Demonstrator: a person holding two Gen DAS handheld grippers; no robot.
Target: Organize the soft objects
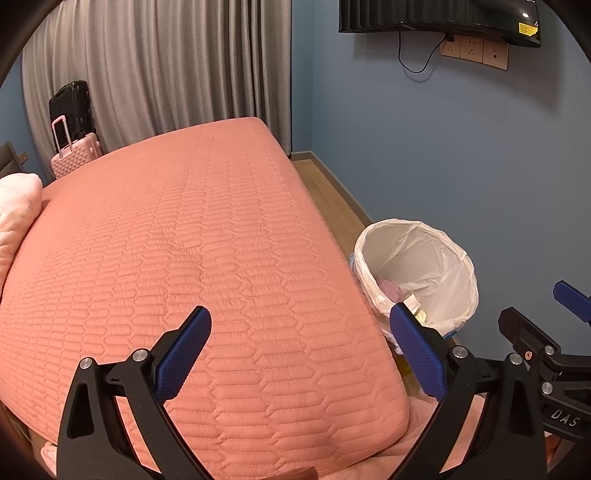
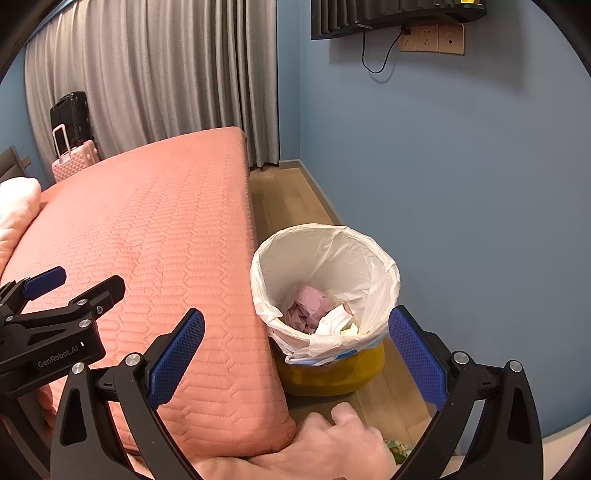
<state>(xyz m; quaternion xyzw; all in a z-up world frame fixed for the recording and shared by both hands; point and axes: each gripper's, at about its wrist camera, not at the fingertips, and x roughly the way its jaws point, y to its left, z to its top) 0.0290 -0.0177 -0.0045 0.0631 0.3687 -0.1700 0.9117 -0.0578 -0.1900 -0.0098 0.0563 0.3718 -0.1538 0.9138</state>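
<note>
A pale pink pillow (image 1: pixel 18 206) lies at the left edge of the salmon quilted bed (image 1: pixel 207 236); the right wrist view also shows the pillow (image 2: pixel 16 206). My left gripper (image 1: pixel 301 332) is open and empty above the bed's near right corner. My right gripper (image 2: pixel 295 332) is open and empty too, hanging over the gap between the bed (image 2: pixel 155 229) and a lined bin (image 2: pixel 384 258). Each gripper shows in the other's view: the right gripper (image 1: pixel 533 302) at the right, the left gripper (image 2: pixel 90 278) at the left. A hand (image 2: pixel 325 443) rests on the bed corner.
The yellow bin (image 1: pixel 461 258) with a white liner stands on the wood floor beside the bed and holds crumpled pink material (image 2: pixel 308 304). Two suitcases (image 1: pixel 74 144) stand by the grey curtain. A blue wall is close on the right, with a dark screen (image 1: pixel 436 16) mounted high.
</note>
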